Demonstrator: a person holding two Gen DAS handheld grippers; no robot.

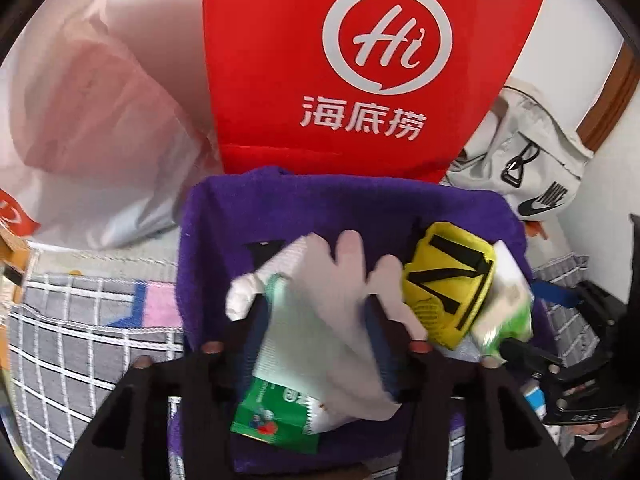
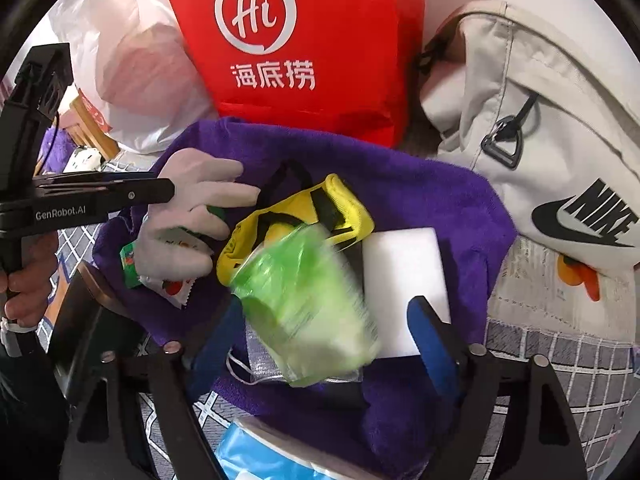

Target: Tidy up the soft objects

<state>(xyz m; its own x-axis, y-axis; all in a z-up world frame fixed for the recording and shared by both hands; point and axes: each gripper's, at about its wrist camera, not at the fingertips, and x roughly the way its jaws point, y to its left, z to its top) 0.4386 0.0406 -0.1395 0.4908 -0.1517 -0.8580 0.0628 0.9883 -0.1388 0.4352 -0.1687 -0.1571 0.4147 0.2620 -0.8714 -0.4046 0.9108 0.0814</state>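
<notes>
A purple towel (image 1: pixel 312 208) lies spread on the bed and also shows in the right wrist view (image 2: pixel 420 192). On it lie a yellow pouch with black straps (image 1: pixel 448 280), a green-and-white snack packet (image 1: pixel 276 412) and a white foam block (image 2: pixel 404 280). A white glove (image 1: pixel 332 320) hangs, blurred, between the fingers of my left gripper (image 1: pixel 316 336), whose jaws stand apart. A green plastic tissue pack (image 2: pixel 312 304) sits, blurred, between the blue pads of my right gripper (image 2: pixel 324 320), whose jaws stand wide. The glove also shows in the right wrist view (image 2: pixel 188 216).
A red paper bag (image 1: pixel 340 60) stands behind the towel. A white plastic bag (image 1: pixel 88 120) is at the left and a grey Nike backpack (image 2: pixel 540 140) at the right. The checked bed sheet (image 1: pixel 80 320) surrounds the towel. A blue packet (image 2: pixel 256 456) lies at the near edge.
</notes>
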